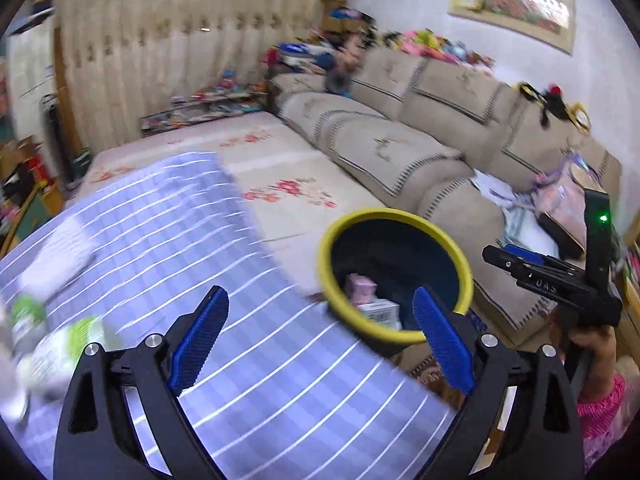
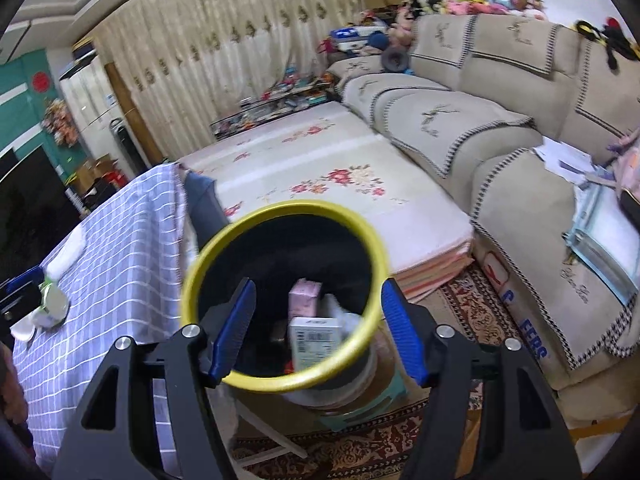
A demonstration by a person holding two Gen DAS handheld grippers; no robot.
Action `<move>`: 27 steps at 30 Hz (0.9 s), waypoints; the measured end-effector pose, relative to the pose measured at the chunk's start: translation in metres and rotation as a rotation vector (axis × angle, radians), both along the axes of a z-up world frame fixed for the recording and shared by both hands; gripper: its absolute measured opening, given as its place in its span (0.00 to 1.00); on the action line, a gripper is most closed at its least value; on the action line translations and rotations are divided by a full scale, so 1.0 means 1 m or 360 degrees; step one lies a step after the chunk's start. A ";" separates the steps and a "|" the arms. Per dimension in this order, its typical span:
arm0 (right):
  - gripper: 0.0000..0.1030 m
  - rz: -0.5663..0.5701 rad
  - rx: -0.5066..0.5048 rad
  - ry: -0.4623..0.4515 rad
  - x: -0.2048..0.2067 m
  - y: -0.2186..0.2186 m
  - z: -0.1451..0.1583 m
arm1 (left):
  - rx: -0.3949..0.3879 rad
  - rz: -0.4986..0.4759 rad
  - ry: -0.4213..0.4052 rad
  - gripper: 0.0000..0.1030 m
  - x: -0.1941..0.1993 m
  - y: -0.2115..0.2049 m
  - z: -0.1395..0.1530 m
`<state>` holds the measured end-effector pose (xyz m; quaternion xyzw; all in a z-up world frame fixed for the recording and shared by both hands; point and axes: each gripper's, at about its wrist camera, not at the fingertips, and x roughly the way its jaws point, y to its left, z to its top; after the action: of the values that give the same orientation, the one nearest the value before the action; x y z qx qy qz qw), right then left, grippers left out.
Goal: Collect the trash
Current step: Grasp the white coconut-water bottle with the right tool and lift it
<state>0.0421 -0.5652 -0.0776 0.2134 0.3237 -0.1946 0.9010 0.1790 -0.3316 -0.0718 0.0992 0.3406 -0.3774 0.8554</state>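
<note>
Yellow-rimmed round bin [image 2: 280, 292] holds a glossy pink carton [image 2: 305, 298].

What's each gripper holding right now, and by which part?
Nothing. The left gripper is open over the checked tablecloth, nothing between its pads. The right gripper is open above the yellow-rimmed bin, also empty.

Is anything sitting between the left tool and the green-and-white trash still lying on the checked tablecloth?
Nothing visible. Only bare checked tablecloth lies between the open, empty left tool and the green-and-white trash at the far left; motion blur hides detail there.
</note>
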 end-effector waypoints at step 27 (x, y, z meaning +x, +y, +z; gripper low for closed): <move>0.75 0.1518 -0.0302 -0.0020 0.196 0.309 0.032 | -0.0176 0.1006 0.0085 0.94 -0.038 0.313 -0.037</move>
<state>0.2379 -0.2564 -0.0459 -0.0405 0.3607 0.2127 0.9072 0.1406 -0.0190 -0.1084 -0.0682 0.3558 -0.1134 0.9251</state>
